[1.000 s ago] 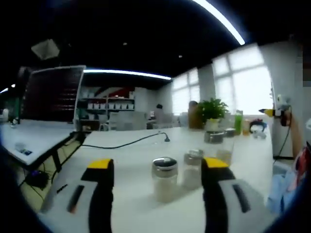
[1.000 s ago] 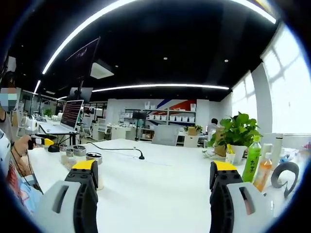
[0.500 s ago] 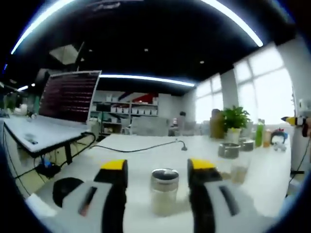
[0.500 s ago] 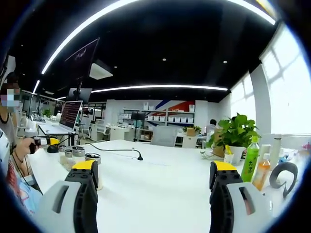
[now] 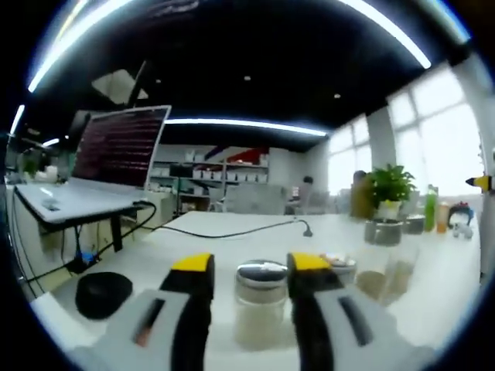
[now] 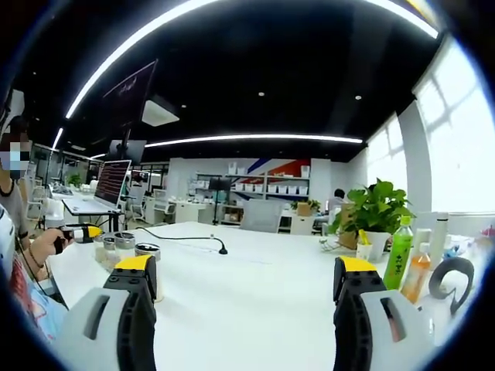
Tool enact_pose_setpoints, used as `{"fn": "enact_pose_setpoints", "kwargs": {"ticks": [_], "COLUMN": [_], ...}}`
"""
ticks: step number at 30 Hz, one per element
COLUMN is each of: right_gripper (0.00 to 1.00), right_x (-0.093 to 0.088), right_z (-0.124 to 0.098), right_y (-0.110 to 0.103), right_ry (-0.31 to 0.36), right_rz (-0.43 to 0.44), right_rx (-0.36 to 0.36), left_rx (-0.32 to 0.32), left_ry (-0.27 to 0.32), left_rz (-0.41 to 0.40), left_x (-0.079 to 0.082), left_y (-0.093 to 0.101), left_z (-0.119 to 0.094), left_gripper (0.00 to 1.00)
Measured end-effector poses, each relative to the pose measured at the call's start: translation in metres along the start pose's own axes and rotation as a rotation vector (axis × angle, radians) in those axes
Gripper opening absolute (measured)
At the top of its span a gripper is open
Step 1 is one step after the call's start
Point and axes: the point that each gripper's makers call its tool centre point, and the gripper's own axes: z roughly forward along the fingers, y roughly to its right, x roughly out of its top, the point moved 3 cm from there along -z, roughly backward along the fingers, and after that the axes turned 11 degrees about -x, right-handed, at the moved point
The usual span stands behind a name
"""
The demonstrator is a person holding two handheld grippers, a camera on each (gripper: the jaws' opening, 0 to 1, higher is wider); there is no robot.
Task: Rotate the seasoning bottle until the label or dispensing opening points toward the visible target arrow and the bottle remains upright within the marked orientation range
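left gripper view: left claw (image 5: 251, 267) grips the upright seasoning bottle (image 5: 260, 304); right claw (image 6: 246, 270) gapes wide.

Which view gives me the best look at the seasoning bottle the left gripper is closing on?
The left gripper view: the bottle stands upright, close and centred between the left gripper's yellow-tipped jaws. The right gripper view has small jars far left, partly behind a jaw; which is that bottle cannot be told.

I see a clear glass bottle (image 5: 261, 313) with shiny metal lid (image 5: 261, 272); smooth glossy white table (image 6: 255, 286); matt plastic jaws.
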Motion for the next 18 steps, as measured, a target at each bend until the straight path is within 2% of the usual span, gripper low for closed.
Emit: {"fn": "enact_pose_setpoints", "kwargs": {"ticks": [5, 18], "right_gripper": [0.98, 0.98], "right_x": [-0.0023, -0.0022], "right_z": [0.0005, 0.0008], "right_y": [-0.0004, 0.0], "right_ry": [-0.007, -0.007], "right_rz": [0.005, 0.006], "right_rx": [0.006, 0.006], "left_rx": [-0.028, -0.024], "left_ry": [-0.005, -0.034], "left_rz": [0.003, 0.02], "left_x": [0.0004, -0.0084], "left_y": [-0.0002, 0.0026], "left_z": [0.0041, 0.0084], "left_gripper": [0.39, 0.4]}}
